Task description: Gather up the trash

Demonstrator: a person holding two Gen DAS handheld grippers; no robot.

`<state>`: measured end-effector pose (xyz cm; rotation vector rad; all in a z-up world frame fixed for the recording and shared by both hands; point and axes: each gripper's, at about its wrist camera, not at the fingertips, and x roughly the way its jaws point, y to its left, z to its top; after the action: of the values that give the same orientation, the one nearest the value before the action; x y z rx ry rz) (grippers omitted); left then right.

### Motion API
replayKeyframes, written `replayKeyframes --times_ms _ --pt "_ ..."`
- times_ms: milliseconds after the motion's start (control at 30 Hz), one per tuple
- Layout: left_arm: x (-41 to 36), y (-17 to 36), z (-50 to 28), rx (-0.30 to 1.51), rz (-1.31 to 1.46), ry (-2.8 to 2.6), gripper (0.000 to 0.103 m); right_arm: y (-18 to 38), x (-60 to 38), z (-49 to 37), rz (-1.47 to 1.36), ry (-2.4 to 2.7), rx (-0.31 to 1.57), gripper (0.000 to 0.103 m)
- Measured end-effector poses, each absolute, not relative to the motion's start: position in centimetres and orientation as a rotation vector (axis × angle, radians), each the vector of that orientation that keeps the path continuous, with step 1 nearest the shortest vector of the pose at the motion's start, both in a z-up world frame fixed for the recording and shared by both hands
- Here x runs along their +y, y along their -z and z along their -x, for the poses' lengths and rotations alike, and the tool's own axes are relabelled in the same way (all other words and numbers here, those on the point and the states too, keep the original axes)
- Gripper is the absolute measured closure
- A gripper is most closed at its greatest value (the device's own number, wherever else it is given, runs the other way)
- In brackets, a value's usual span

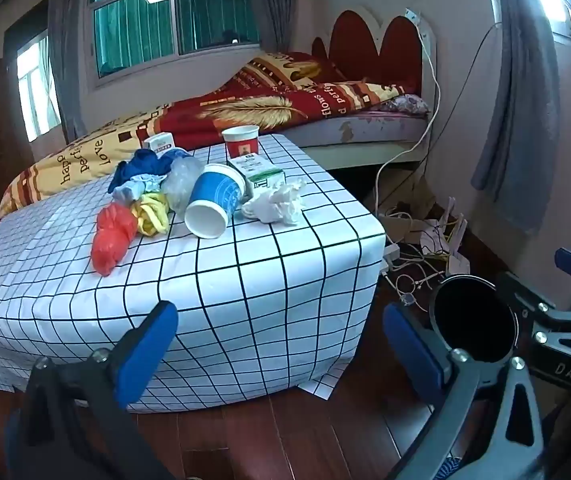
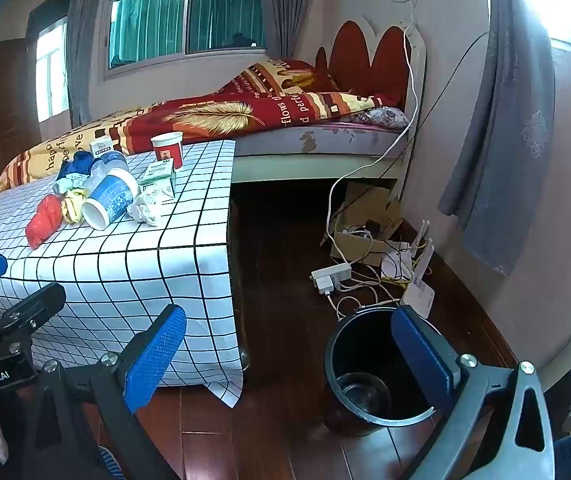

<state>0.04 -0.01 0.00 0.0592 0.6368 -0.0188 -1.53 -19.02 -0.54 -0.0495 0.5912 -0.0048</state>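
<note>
Bedroom floor and checkered worktop lie ahead of us. Our left gripper and right gripper both have fingers spread, empty. Trash, a tipped blue cup foremost, sits beyond the left fingers, nearer them; bin between the right fingers.

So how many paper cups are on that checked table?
2. A blue cup lies on its side amid the trash pile; a red cup stands upright behind it near the bed. Others may be hidden.
</note>
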Motion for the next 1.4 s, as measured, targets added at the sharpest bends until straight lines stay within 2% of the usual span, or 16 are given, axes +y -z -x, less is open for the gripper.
replayKeyframes --times_ms 1400 --pt "0.34 0.14 0.19 0.632 -0.050 0.000 0.000 0.56 -19.00 1.66 0.033 -0.002 0.586 0.000"
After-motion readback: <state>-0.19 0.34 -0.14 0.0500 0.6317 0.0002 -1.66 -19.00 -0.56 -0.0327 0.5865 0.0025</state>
